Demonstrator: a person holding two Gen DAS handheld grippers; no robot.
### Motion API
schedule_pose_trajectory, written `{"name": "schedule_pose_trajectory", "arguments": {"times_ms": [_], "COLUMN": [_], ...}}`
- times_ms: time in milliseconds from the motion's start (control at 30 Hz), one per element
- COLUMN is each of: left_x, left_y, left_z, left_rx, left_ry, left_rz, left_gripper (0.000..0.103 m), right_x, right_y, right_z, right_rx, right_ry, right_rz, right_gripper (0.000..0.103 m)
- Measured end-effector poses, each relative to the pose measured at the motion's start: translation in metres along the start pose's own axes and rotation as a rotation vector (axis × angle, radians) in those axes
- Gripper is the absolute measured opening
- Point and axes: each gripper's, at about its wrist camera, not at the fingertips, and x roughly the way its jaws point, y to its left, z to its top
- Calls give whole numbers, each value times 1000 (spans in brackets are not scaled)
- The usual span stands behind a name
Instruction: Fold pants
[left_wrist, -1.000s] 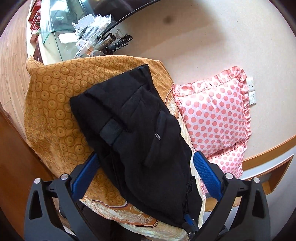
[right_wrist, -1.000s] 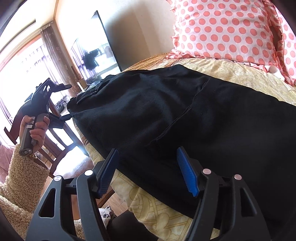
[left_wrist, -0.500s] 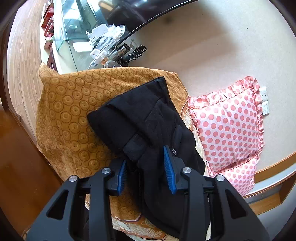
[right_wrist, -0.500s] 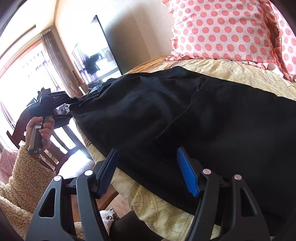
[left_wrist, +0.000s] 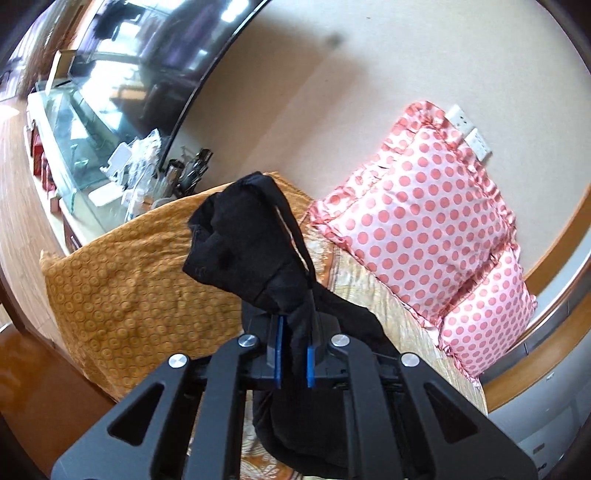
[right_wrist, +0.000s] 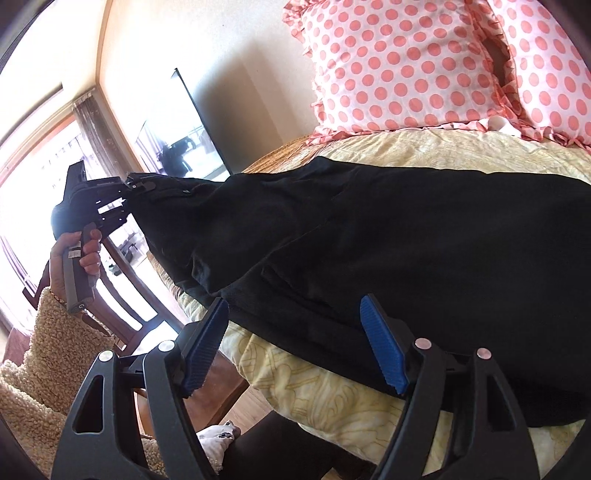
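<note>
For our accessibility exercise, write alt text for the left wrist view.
The left gripper, its blue-padded fingers shut on bunched black fabric pants, lifts one end above an orange circle-patterned bedspread. A pink polka-dot ruffled pillow leans against the beige wall behind.

My left gripper (left_wrist: 293, 356) pinches a bunch of the black pants (left_wrist: 255, 254), and that cloth hides where my 2 pads meet. Below my right gripper (right_wrist: 295, 347), the pants (right_wrist: 406, 251) run off the picture's right edge. Beyond my left claw, the clutter (left_wrist: 140, 173) under the TV (left_wrist: 155, 62) is too small to name.
</note>
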Motion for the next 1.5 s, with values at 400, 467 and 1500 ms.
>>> {"name": "schedule_pose_trajectory", "arguments": {"times_ms": [400,467,1500], "left_x": [25,35,92], "left_y": [-191,-223,-309], "left_z": [-54,-77,-328], "left_rx": [361,421,920], "left_ry": [105,145,388], "left_rz": [-231,-288,-392], "left_gripper": [8,8,10], "right_x": [-68,-84,-195], "right_y": [-57,-67,-142], "right_z": [-19,-26,-62], "right_rx": [176,204,415], "right_ry": [-144,-169,-388], "right_rz": [-73,-96,-329], "right_gripper": [77,77,79]}}
